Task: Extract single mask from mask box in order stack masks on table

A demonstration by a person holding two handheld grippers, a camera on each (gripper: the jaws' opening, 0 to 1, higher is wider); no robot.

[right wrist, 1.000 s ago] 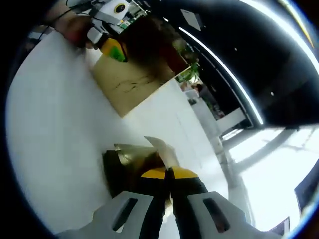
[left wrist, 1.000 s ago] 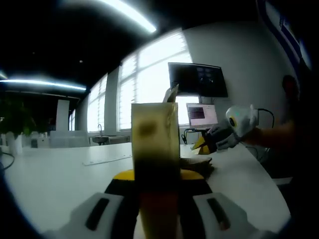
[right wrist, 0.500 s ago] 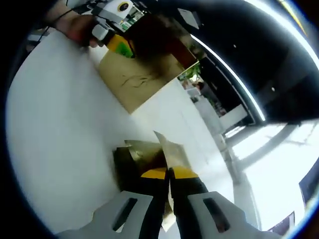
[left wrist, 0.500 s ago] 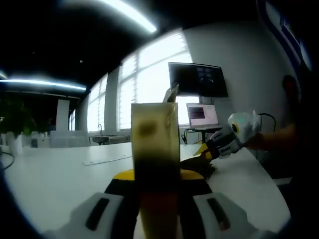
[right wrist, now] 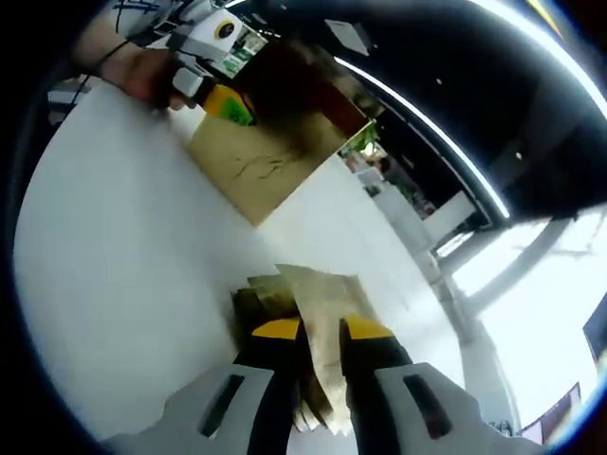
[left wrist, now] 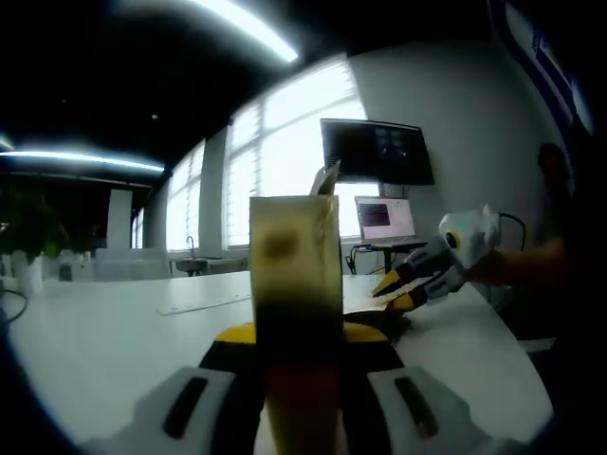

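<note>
While the mask box [left wrist: 294,284] is standing upright on the white table [left wrist: 104,332], the left gripper [left wrist: 296,379] is clamping it between its jaws, and the box's lower part is blocking most of the space between them. In the right gripper view the same box [right wrist: 275,142] is appearing tan and tilted, its upper end dark and hard to read, with the left gripper [right wrist: 213,57] and the person's hand [right wrist: 133,66] at its far end. A mask [right wrist: 327,322] is lying between the right gripper's [right wrist: 318,365] jaws, which are standing slightly apart; whether they are pinching it I cannot tell. Darker masks [right wrist: 261,308] are lying beneath it, their edges blurred. In the left gripper view the right gripper [left wrist: 417,280] is hovering just over that dim stack [left wrist: 375,313]. A monitor [left wrist: 377,152] is hanging behind.
</note>
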